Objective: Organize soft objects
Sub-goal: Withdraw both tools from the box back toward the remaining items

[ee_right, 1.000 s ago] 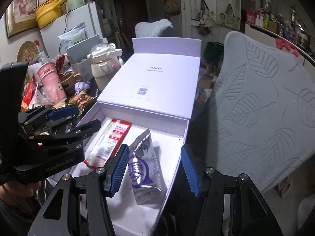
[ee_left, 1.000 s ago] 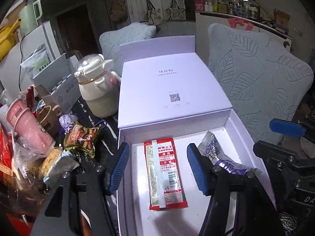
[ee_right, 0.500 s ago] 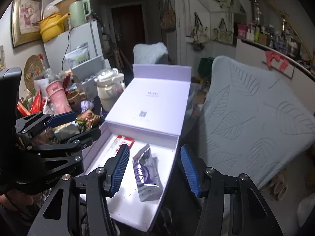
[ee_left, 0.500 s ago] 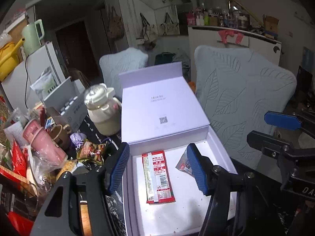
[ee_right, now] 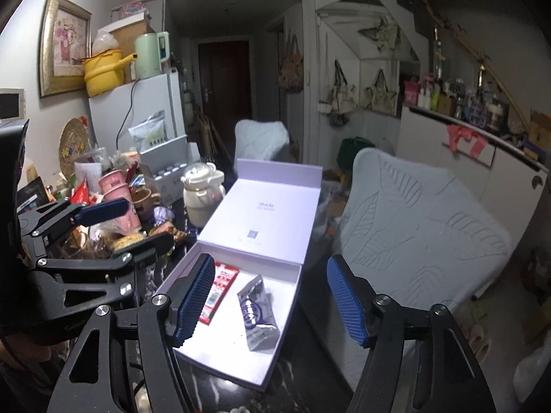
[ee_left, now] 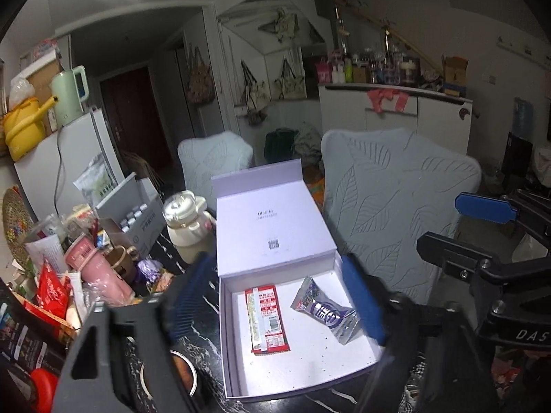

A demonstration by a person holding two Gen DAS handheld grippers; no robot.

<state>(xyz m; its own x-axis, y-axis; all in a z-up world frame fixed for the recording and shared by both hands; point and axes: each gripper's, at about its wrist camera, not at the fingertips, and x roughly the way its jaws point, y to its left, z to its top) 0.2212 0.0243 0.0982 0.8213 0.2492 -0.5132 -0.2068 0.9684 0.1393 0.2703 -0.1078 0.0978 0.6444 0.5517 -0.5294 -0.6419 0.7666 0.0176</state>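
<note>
Left gripper [ee_left: 279,304]: jaws spread wide, nothing held, blue ribbed pads blurred in its own view. It sits high, looking down over the white rectangular cardboard gift box [ee_left: 358,368] with the flip lid folded back. Right gripper [ee_right: 272,301]: also wide apart and empty, raised above the near right corner of the same box [ee_right: 224,371], angled down and left. Each gripper shows in the other's view: right one at the right edge of the left view, left one at the left edge of the right view.

Vs 1 s ago: both grippers have pulled up and back, so the box reads smaller and more room shows. Both packets lie where they were in the tray.

Count in box: 2 soft packets. One long red-and-white flat sachet [ee_left: 266,318] [ee_right: 218,290] on the left side, lengthwise. One silver-and-purple crinkled snack pouch [ee_left: 327,311] [ee_right: 256,313] to its right, angled, apart from the sachet.

Outside, left of box on the dark marbled tabletop [ee_left: 203,313]: 1 cream ceramic teapot [ee_left: 187,230], 1 pink lidded tumbler [ee_left: 96,273], 1 brown mug [ee_left: 120,258], and a pile of loose snack packets I can't count. 2 pale leaf-embossed chair backs [ee_left: 396,206] behind and right of the box.
</note>
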